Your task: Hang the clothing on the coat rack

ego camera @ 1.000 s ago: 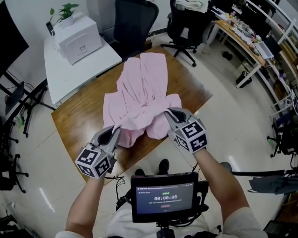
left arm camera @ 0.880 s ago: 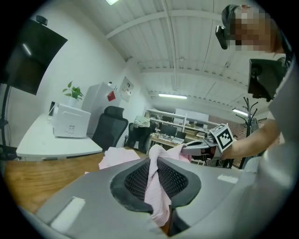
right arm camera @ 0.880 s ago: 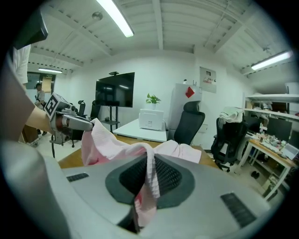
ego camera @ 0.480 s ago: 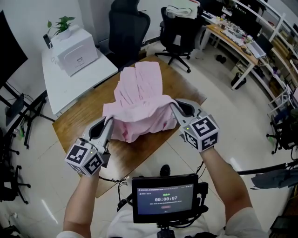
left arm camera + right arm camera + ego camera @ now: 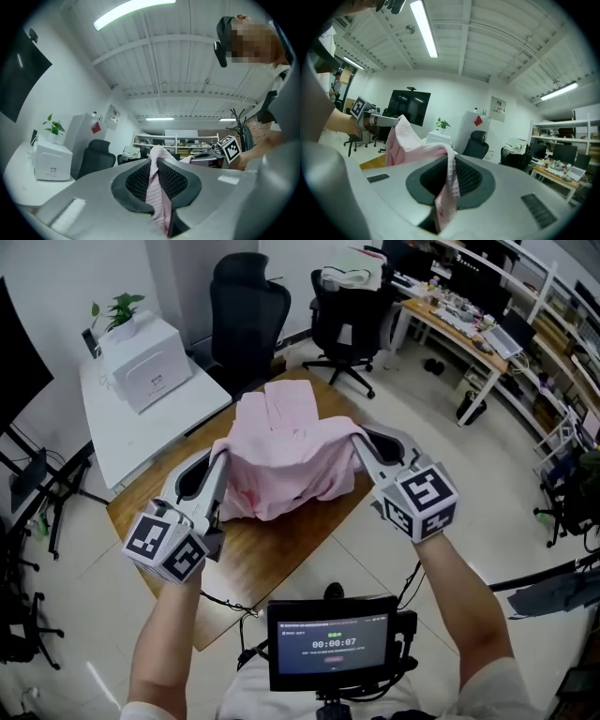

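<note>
Pink clothing [image 5: 281,460]: thin, finely striped weave, creased. Stretched between both grippers, sagging in loose folds at middle, above brown wooden tabletop [image 5: 281,540]. Far end trails toward tabletop's far side; contact there unclear. Left gripper [image 5: 219,457] at clothing's left edge, jaws clenched on pinch of fabric. Right gripper [image 5: 358,437] at clothing's right edge, jaws clamped on fold of fabric, strip of it hanging out at near side of jaws.
</note>
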Demonstrator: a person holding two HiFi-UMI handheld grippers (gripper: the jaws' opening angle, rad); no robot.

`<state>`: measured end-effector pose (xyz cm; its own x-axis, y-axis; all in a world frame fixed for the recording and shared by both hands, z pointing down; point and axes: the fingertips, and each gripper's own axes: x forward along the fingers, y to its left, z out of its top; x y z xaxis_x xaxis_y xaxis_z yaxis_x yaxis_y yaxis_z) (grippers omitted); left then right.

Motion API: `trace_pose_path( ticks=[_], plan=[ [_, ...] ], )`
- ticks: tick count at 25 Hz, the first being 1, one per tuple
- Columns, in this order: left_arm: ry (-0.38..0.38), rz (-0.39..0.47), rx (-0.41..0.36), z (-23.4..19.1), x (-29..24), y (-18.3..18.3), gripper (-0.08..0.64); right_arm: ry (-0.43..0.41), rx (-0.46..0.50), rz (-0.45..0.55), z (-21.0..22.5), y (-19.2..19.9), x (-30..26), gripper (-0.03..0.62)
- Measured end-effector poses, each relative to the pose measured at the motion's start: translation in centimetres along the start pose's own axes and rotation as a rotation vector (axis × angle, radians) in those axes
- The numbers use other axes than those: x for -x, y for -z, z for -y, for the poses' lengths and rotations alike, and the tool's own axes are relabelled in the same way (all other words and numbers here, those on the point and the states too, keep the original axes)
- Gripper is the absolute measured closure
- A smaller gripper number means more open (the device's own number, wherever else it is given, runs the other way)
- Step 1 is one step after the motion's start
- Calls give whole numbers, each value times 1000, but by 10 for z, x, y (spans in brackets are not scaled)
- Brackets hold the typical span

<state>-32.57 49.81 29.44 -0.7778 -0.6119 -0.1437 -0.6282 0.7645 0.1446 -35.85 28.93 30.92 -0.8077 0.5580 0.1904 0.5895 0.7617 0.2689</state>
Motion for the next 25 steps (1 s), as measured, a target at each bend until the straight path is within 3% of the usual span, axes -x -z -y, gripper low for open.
trace_pose_path(
  ticks=[8,15,25],
  plan=[
    [93,62,-54,18,-27,-47,525,56,41,81,16,-49,19,565],
    [172,141,-54,33,-50,-87,525,127,50,133,31,-80,37,565],
    [334,208,-44,95,-83,-115,526,248,66,198,57,-102,98,565]
  ],
)
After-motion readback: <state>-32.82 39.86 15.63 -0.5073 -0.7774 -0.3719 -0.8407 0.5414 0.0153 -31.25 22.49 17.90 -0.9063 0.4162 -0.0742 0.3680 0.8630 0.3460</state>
